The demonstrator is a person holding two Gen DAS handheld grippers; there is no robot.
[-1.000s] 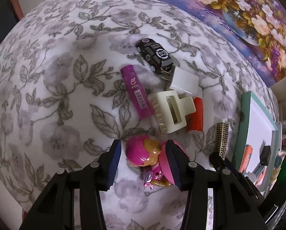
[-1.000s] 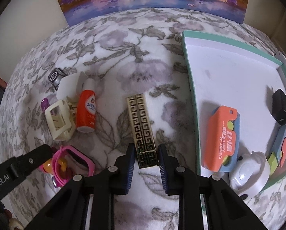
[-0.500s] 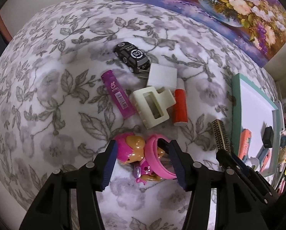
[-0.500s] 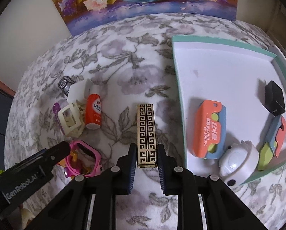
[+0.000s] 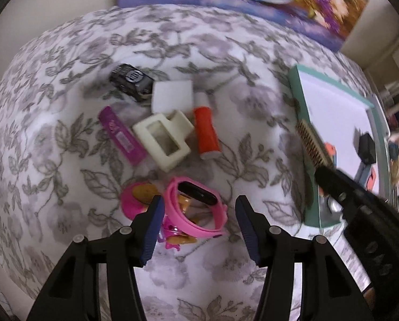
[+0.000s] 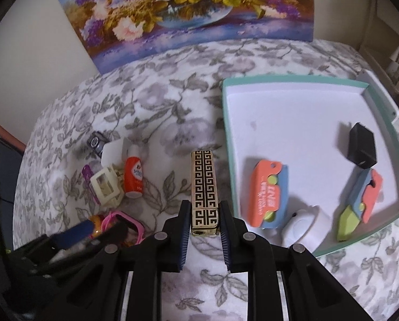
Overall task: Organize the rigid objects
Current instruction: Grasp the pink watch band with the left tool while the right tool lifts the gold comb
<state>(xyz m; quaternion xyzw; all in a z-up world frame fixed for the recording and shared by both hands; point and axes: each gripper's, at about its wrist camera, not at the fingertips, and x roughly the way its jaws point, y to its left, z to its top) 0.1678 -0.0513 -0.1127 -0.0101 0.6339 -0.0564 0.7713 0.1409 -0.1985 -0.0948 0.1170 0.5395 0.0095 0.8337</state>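
1. Gold lighter (image 6: 202, 187) is long and flat, with a black maze pattern all over it. One small round hole shows at its near end.
2. It sits just left of the tray (image 6: 381, 107), and it looks lifted off the flowery cloth (image 6: 172, 112).
3. The right gripper (image 6: 202, 220) is squeezed tight on the near end of the gold lighter. One blue pad presses on each side. The gripper points steeply down.
4. The tray has a green rim and a white floor. Inside it lie an orange and blue toy knife (image 6: 269, 192), a second toy knife (image 6: 360, 203) with a yellow-green tip, a black block (image 6: 361, 148) and a white round thing (image 6: 304, 227).
5. The left gripper (image 5: 198, 227) points almost straight down over a pink toy figure (image 5: 138, 198) and a pink watch (image 5: 196, 208).
6. Its pads are spread apart. The left pad (image 5: 152, 230) is right beside the toys, but I cannot tell if it touches them. The right pad has a gap next to it.
7. Farther away on the cloth lie a cream hair clip (image 5: 164, 139), a purple tube (image 5: 121, 136), an orange bottle (image 5: 206, 133), a white block (image 5: 172, 96) and a black toy car (image 5: 131, 80).
8. A flower painting (image 6: 188, 8) leans at the far side.
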